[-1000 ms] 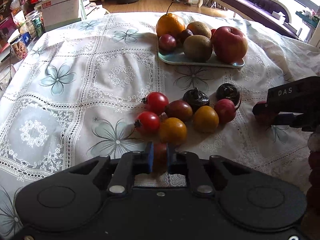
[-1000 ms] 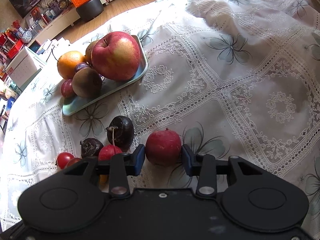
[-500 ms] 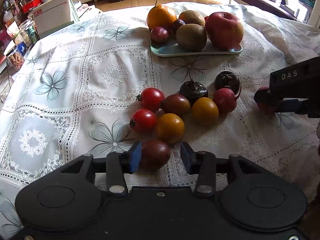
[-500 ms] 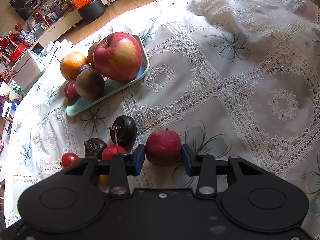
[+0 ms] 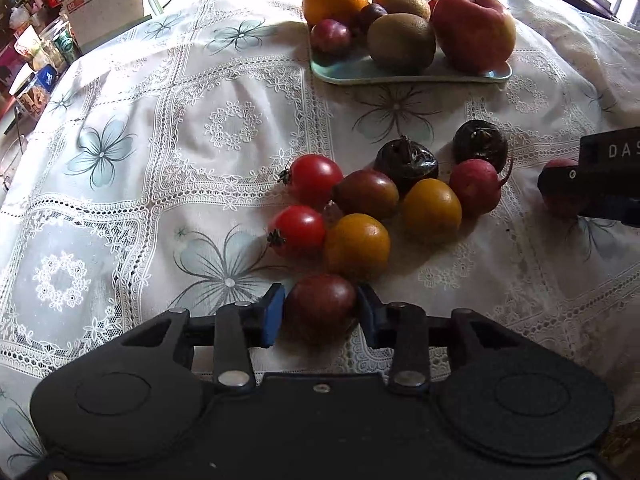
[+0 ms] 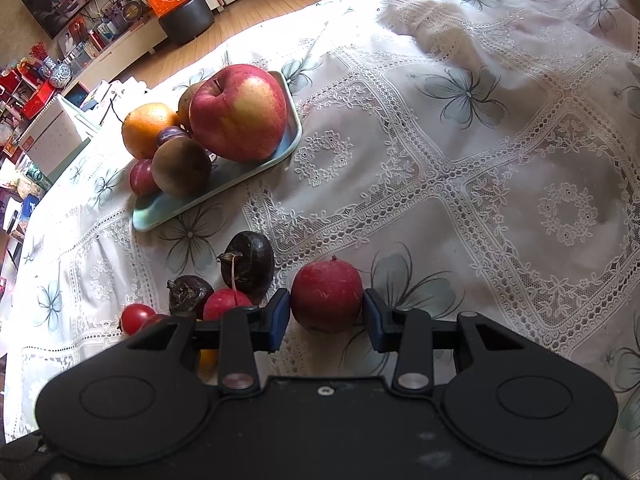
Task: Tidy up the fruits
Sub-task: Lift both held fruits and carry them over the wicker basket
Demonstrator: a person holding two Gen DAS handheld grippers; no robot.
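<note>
Dark red tomato (image 5: 320, 306) sits on the tablecloth (image 5: 224, 128) between the left gripper (image 5: 320, 314) pads, jaws wide, no squeeze. Right gripper (image 6: 326, 314) likewise brackets a red fruit (image 6: 326, 296), unclamped. Close slowly, centred, gently; neighbouring orange tomato (image 5: 356, 246) touches, so lift straight up

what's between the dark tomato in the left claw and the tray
In the left wrist view, past the dark tomato lie an orange tomato, a brownish one and a dark wrinkled fruit, then bare tablecloth up to the tray.
</note>
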